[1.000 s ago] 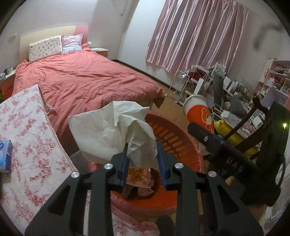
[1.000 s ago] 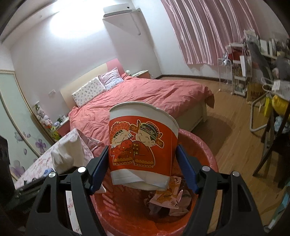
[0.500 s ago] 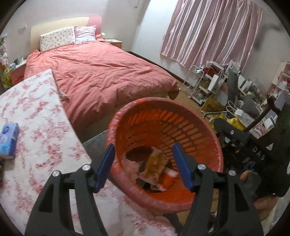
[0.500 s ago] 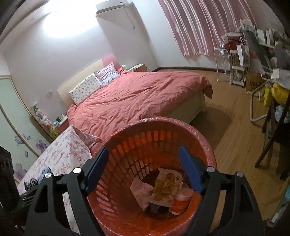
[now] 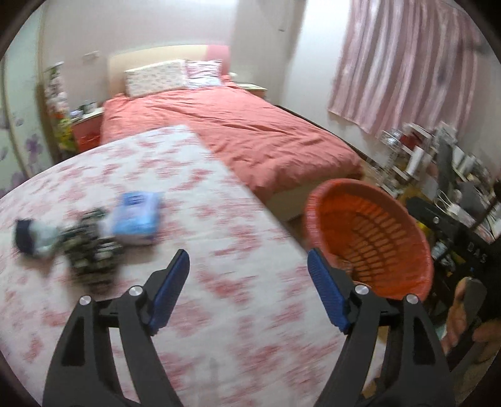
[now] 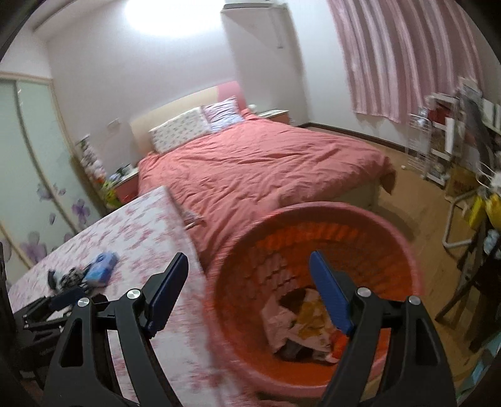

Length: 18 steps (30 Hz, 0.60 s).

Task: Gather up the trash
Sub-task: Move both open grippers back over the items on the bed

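Left hand-held gripper point(image 5: 248, 260) opening, right hand-held gripper point(image 6: 249, 261) wide, both empty; writing blurred.

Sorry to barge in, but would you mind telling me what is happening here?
A person is collecting trash with a claw in each hand. Both the left claw and the right claw are empty; the left one's jaws are opening. Crumpled rubbish lies in the orange basket beside the floral-cloth table, where a blue packet remains.

Bedroom, white walls. Bed point(image 6: 260, 166) with salmon-pink duvet, two floral pillows point(image 6: 194, 125) against cream headboard. Pink striped curtains point(image 6: 404, 53) at right. Wood floor point(image 6: 416, 200). Ceiling light point(image 6: 169, 15) glaring. Floral-cloth table point(image 5: 156, 250) in foreground, motion-blurred
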Available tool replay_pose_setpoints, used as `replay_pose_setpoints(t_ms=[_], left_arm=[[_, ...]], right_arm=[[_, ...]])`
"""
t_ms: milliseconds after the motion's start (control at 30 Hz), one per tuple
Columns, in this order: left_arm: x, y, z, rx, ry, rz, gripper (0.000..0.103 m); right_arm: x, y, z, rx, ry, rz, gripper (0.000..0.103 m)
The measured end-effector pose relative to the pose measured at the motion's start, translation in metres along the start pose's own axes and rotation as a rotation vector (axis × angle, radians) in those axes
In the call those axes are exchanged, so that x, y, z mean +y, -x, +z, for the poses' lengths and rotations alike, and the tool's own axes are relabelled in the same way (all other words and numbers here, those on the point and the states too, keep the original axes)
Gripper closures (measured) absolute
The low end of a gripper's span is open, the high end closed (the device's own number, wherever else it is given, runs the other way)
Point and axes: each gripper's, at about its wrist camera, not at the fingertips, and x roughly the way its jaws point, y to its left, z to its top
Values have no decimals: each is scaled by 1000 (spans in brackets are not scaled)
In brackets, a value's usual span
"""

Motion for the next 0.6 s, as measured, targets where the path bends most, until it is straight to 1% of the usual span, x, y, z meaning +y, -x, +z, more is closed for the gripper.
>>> replay_pose_setpoints(t_ms=[67,100,133,200,300,433,500,600], left_arm=[[29,13,-5,-12,37,49,25],[40,18,-6,-16,51,70,24],[60,25,-9,-21,75,109,24],[82,34,-13,-26,104,153,24],[128,48,-22,-26,180,222,24],[174,61,-33,-24,254,281,24],[191,66,-38,-25,279,297,24],[208,70,-42,-28,304,313,24]], right_arm=[[16,-2,0,11,27,24,24],[30,-5,-2,23,52,45,24],[38,-7,-3,29,64,55,24],[61,-14,-6,50,105,86,24],[89,-25,-10,76,146,115,24],[130,-42,-20,106,203,147,27],[146,-51,-23,118,224,151,30],[169,-63,-29,136,226,156,34]])
